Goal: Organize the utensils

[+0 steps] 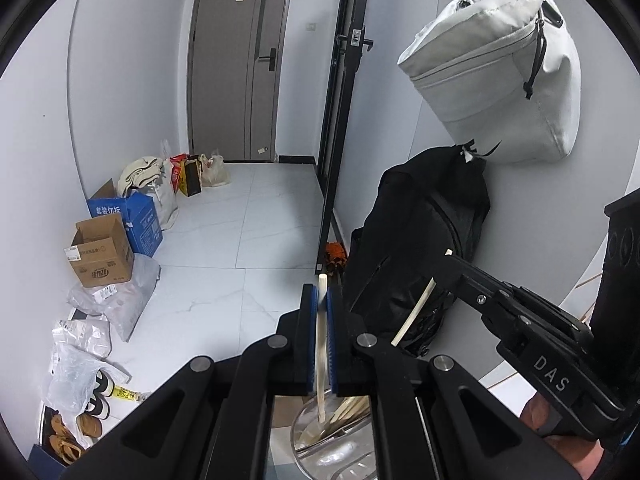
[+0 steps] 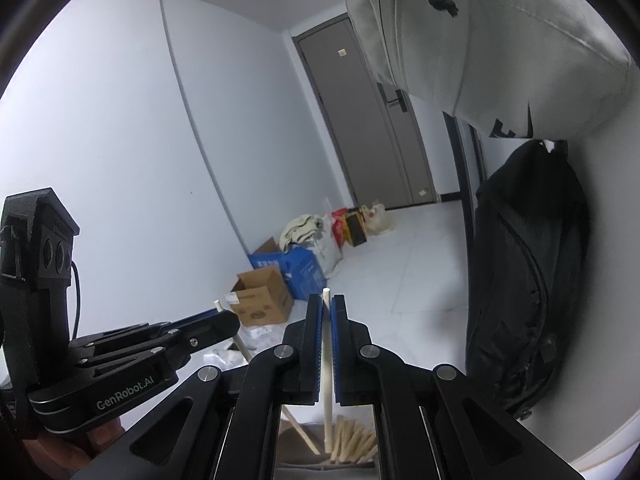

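My left gripper (image 1: 322, 292) is shut on a pale wooden chopstick (image 1: 321, 352) that stands upright between its blue pads. Its lower end hangs over a round steel holder (image 1: 304, 440) with several more chopsticks (image 1: 348, 410) in it. My right gripper (image 2: 327, 304) is shut on a second chopstick (image 2: 327, 380), also upright. Below it lies a bundle of chopsticks (image 2: 354, 444). The right gripper shows in the left wrist view (image 1: 450, 260) with its chopstick (image 1: 414, 312). The left gripper shows in the right wrist view (image 2: 224, 318) with its chopstick (image 2: 242, 346).
A black bag (image 1: 416, 248) leans on the wall at the right, under a hanging white bag (image 1: 500, 68). Cardboard boxes (image 1: 102, 252), plastic bags and shoes (image 1: 80, 424) line the left wall. A grey door (image 1: 240, 60) closes the far end of the tiled floor.
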